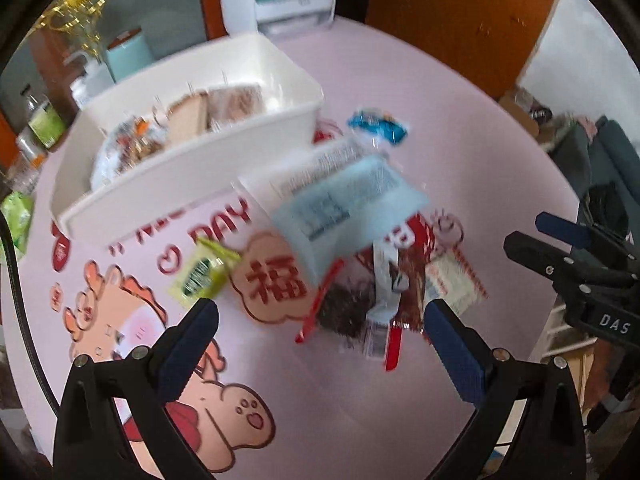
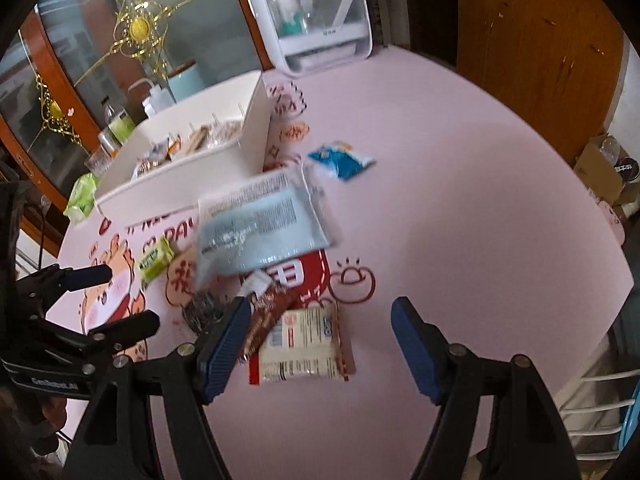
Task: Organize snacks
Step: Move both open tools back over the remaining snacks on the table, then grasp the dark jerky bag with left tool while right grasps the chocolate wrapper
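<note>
Left wrist view: left gripper [image 1: 320, 324] gapes, holding nothing, above snack packets [image 1: 360, 216]; right gripper [image 2: 320, 320] likewise released.

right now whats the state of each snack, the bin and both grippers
white bin: upright, partly filled with snacks
light blue packet: flat on the pile, beside the bin
small blue packet: alone on the table, apart from the pile
green packet: lying alone left of the pile
cream packet: flat at the pile's near end
left gripper: open, empty
right gripper: open, empty
</note>
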Available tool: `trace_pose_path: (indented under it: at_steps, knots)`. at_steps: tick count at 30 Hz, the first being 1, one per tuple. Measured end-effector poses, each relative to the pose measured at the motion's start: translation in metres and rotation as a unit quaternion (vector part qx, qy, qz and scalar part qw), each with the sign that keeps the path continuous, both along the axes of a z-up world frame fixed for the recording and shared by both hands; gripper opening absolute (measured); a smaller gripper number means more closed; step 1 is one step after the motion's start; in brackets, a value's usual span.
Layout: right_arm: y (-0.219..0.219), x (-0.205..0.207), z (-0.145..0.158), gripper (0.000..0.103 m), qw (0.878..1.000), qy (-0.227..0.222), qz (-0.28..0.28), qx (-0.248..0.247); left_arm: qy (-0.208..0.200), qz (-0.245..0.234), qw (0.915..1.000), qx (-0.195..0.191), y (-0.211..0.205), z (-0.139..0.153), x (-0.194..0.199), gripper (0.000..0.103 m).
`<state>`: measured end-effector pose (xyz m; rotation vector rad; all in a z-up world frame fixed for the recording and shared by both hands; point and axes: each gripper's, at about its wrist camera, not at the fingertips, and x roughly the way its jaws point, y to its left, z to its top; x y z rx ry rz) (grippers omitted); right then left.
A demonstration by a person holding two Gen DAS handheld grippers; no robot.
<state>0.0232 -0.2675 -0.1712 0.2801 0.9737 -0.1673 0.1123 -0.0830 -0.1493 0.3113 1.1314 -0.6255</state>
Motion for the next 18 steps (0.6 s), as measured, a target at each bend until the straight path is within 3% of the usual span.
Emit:
trace_pose_path:
  at_steps: [8, 14, 18]
  knots:
    - [-0.003, 0.008, -0.032, 0.069, 0.999, 0.035, 0.012, 0.026, 0.043, -0.003, 0.9989, 0.018, -0.004, -0.046, 0.002, 0.097]
    - [0.001, 0.012, -0.042, 0.069, 0.998, 0.044, 0.025, 0.030, 0.057, -0.001, 0.9981, 0.023, -0.006, -0.063, 0.009, 0.086]
    - [0.003, 0.015, -0.042, 0.069, 0.998, 0.043, 0.031, 0.032, 0.058, 0.002, 0.9980, 0.028, -0.008, -0.070, 0.015, 0.084]
